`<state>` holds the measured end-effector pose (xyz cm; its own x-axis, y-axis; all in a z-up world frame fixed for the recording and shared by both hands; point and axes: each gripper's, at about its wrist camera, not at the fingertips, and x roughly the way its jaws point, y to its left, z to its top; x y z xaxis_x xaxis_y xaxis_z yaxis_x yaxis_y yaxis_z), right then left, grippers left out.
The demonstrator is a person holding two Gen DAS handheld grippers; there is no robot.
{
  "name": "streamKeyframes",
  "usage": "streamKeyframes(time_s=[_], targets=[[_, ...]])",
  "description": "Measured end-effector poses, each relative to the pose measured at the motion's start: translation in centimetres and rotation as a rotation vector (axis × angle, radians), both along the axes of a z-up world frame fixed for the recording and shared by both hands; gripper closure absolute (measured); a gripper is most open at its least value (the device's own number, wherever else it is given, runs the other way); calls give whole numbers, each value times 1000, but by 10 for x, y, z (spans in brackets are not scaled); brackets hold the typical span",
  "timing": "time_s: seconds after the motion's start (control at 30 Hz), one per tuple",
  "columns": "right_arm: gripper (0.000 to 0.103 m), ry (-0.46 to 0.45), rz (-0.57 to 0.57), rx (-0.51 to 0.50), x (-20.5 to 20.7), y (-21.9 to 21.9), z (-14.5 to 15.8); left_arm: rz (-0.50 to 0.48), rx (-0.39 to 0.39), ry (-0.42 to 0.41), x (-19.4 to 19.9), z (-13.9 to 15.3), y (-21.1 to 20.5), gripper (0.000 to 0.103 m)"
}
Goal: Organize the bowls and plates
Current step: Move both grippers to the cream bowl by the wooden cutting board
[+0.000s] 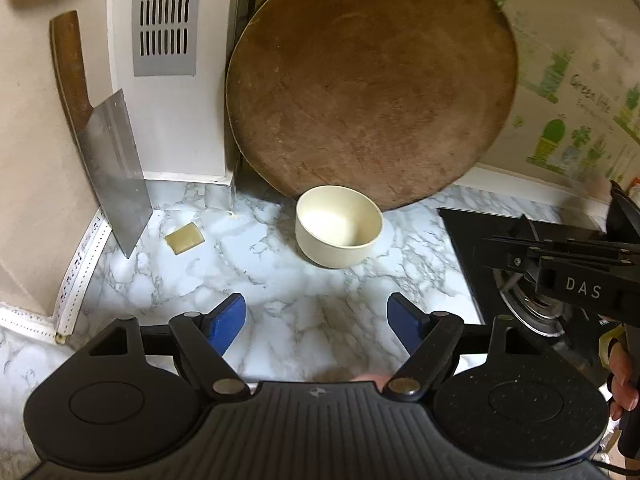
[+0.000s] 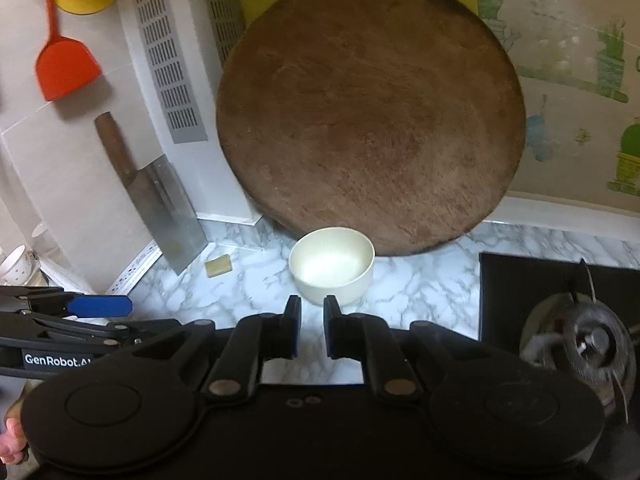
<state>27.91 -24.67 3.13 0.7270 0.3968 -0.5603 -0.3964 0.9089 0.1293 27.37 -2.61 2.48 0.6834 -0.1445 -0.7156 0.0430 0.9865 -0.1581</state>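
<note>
A cream bowl (image 1: 338, 228) stands empty and upright on the marble counter (image 1: 248, 272), just in front of the leaning round board. My left gripper (image 1: 316, 312) hovers short of it, open, with its blue pads wide apart and only bare counter between them. In the right wrist view the same bowl (image 2: 331, 266) sits straight beyond my right gripper (image 2: 312, 312). That gripper is shut, nothing between its pads, and its tips stop just short of the bowl's near wall. One blue pad (image 2: 100, 306) of the left gripper shows at the left edge.
A large round wooden chopping board (image 1: 372, 84) leans on the back wall. A cleaver (image 1: 116, 168) stands against the left wall, with a small yellow block (image 1: 185, 237) lying near it. The black gas stove (image 2: 520, 292) and its burner (image 2: 592, 340) lie to the right. A red spatula (image 2: 64, 68) hangs up left.
</note>
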Motion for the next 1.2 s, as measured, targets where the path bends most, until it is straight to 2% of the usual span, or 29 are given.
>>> streamKeyframes(time_s=[0.07, 0.2, 0.37, 0.43, 0.7, 0.93, 1.2], targets=[[92, 11, 20, -2, 13, -2, -5, 6, 7, 8, 10, -4, -1, 25], [92, -37, 34, -54, 33, 1, -19, 13, 20, 17, 28, -13, -3, 25], [92, 5, 42, -22, 60, -4, -32, 24, 24, 33, 47, -24, -5, 25], [92, 7, 7, -50, 67, -3, -36, 30, 27, 35, 52, -27, -6, 25], [92, -27, 36, -69, 78, -2, -42, 41, 38, 50, 66, -37, -9, 25], [92, -40, 70, -15, 91, -1, -44, 45, 49, 37, 80, -40, -15, 25], [92, 40, 40, -4, 116, 0, -49, 58, 54, 33, 95, -41, -17, 25]])
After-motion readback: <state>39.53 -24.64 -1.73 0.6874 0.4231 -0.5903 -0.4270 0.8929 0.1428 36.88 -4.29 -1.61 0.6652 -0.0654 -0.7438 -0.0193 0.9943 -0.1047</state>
